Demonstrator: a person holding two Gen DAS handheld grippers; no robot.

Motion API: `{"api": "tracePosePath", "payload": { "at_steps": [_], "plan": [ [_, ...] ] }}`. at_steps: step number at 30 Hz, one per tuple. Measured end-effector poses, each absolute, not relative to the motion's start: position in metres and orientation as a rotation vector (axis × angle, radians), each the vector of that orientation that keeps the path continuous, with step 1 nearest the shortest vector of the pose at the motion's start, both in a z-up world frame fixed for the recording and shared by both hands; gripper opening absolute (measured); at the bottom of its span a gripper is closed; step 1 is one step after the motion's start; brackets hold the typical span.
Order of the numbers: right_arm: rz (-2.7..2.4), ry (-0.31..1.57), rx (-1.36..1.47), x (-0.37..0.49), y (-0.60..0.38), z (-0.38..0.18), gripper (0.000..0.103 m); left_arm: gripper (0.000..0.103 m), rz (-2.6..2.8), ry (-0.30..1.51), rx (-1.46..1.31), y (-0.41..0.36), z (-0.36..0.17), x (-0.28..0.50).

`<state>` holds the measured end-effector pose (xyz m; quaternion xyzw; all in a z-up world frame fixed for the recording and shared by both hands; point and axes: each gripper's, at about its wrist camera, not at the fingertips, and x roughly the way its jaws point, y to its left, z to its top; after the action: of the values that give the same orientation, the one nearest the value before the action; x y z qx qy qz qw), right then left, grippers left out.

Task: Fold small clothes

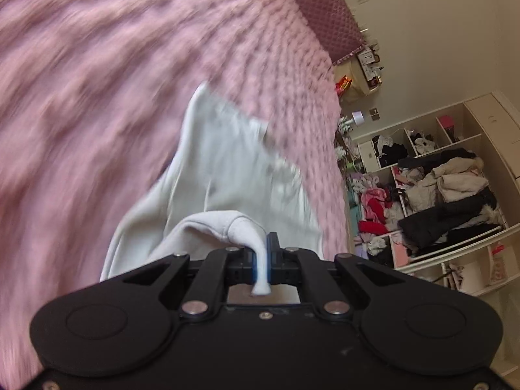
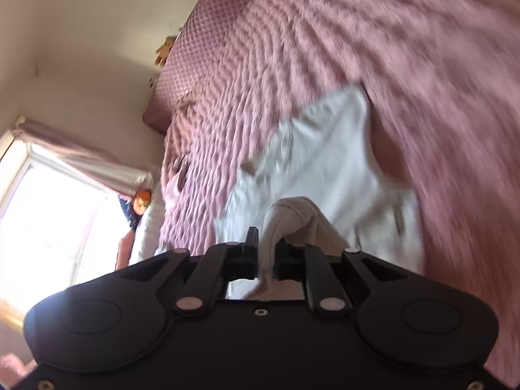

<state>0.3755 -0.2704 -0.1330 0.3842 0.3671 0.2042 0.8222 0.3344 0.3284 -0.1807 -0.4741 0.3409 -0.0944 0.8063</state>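
Note:
A small white garment (image 1: 227,162) hangs over the pink knitted bedspread (image 1: 97,81), blurred by motion. My left gripper (image 1: 262,260) is shut on a bunched edge of it, with cloth pinched between the blue pads. In the right wrist view the same white garment (image 2: 325,162) trails down from my right gripper (image 2: 267,256), which is shut on another bunched edge. The garment is lifted at both held edges while its far end lies toward the bedspread (image 2: 357,32).
A quilted mauve headboard (image 1: 325,9) stands at the bed's far end. White shelves (image 1: 438,195) stuffed with clothes stand beside the bed. In the right wrist view a bright window (image 2: 48,221) with a curtain and a wall lie to the left.

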Motion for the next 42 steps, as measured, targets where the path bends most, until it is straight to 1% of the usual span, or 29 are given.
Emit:
{"api": "tracePosePath", "payload": {
  "at_steps": [3,4,5,6,7,8,9,10,12,15,18,20,24,28,30,32,34,36,37,38,39,40,42],
  "plan": [
    [0.38,0.759,0.775,0.433,-0.262,-0.131,0.009,0.004,-0.154,0.731,-0.984,0.331,-0.184,0.399],
    [0.359,0.768,0.776,0.455,-0.259,-0.135,0.012,0.019,-0.116,0.731,-0.99,0.333,-0.191,0.417],
    [0.316,0.771,0.775,0.473,-0.259,-0.14,0.013,0.051,-0.077,0.746,-0.999,0.336,-0.198,0.435],
    [0.252,0.774,0.773,0.488,-0.258,-0.147,0.021,0.061,-0.033,0.755,-1.01,0.34,-0.204,0.451],
    [0.173,0.791,0.77,0.498,-0.257,-0.154,0.037,0.063,0.022,0.74,-1.037,0.344,-0.208,0.457],
    [0.102,0.817,0.762,0.504,-0.256,-0.159,0.042,0.063,0.033,0.712,-1.077,0.347,-0.21,0.455],
    [0.072,0.82,0.759,0.507,-0.255,-0.163,0.042,0.064,0.006,0.683,-1.124,0.35,-0.213,0.453],
    [0.094,0.801,0.767,0.503,-0.256,-0.165,0.042,0.068,-0.032,0.664,-1.166,0.353,-0.217,0.447],
    [0.192,0.796,0.776,0.484,-0.257,-0.167,0.045,0.071,-0.116,0.672,-1.211,0.355,-0.223,0.427],
    [0.32,0.826,0.865,0.433,-0.26,-0.178,0.046,0.071,-0.171,0.713,-1.193,0.348,-0.234,0.377],
    [0.369,0.846,0.888,0.374,-0.265,-0.19,0.055,0.073,-0.145,0.753,-1.159,0.338,-0.251,0.329],
    [0.326,0.845,0.885,0.346,-0.268,-0.2,0.056,0.073,-0.113,0.784,-1.166,0.333,-0.267,0.311],
    [0.223,0.857,0.969,0.331,-0.275,-0.235,0.057,0.073,-0.037,0.802,-1.295,0.328,-0.307,0.3],
    [0.165,0.801,1.008,0.331,-0.278,-0.25,0.057,0.073,-0.012,0.736,-1.36,0.323,-0.33,0.304],
    [0.168,0.754,1.048,0.333,-0.28,-0.251,0.057,0.077,-0.001,0.684,-1.415,0.323,-0.336,0.307],
    [0.156,0.723,1.077,0.337,-0.282,-0.253,0.057,0.086,0.027,0.637,-1.479,0.323,-0.343,0.31],
    [0.146,0.71,1.123,0.343,-0.28,-0.257,0.057,0.088,0.046,0.63,-1.497,0.324,-0.345,0.315],
    [0.126,0.701,1.134,0.348,-0.275,-0.259,0.057,0.087,0.073,0.628,-1.488,0.32,-0.343,0.323],
    [0.114,0.692,1.132,0.349,-0.272,-0.258,0.045,0.075,0.081,0.629,-1.478,0.318,-0.34,0.327],
    [0.105,0.677,1.119,0.35,-0.268,-0.256,0.033,0.041,0.087,0.626,-1.46,0.316,-0.337,0.33],
    [0.099,0.673,1.099,0.351,-0.266,-0.253,0.013,0.02,0.089,0.636,-1.444,0.317,-0.336,0.336],
    [0.087,0.678,1.085,0.352,-0.263,-0.251,0.012,0.003,0.096,0.657,-1.43,0.316,-0.337,0.34],
    [0.068,0.687,1.076,0.353,-0.26,-0.247,0.011,0.002,0.124,0.662,-1.387,0.316,-0.33,0.346]
  ]
}}
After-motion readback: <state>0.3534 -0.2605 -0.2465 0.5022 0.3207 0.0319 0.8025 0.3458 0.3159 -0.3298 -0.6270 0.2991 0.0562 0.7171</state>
